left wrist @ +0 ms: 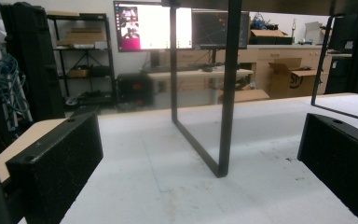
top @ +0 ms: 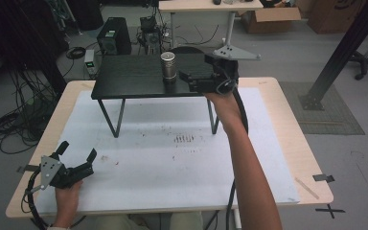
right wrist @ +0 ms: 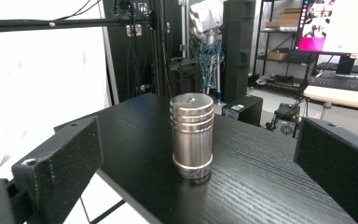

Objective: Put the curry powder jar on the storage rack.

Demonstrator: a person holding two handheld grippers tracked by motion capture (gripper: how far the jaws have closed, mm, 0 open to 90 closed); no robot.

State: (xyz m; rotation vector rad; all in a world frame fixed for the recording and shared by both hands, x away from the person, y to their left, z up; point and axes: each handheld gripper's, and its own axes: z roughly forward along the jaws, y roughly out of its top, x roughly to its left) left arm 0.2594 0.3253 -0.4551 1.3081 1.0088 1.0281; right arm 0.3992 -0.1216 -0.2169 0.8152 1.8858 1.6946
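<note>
A ribbed metal cylinder (top: 168,66) stands upright on a small black raised stand (top: 129,79), near its right end. My right gripper (top: 185,80) is open and level at the stand's right side, pointing left at the cylinder and just short of it. In the right gripper view the cylinder (right wrist: 192,135) stands ahead of the wide-apart fingers (right wrist: 60,168), untouched, on the dark wood-grain top (right wrist: 261,186). My left gripper (top: 79,149) rests open and empty near the table's front left corner. In its own view the left gripper (left wrist: 200,154) faces the stand's thin black leg (left wrist: 226,93).
A white sheet (top: 172,163) covers the wooden table (top: 287,120). The stand rests on slim metal legs (top: 110,120) at the table's back half. Cables (top: 14,124) and a black box (top: 112,36) lie on the floor at the left. A black post (top: 340,52) slants at the right.
</note>
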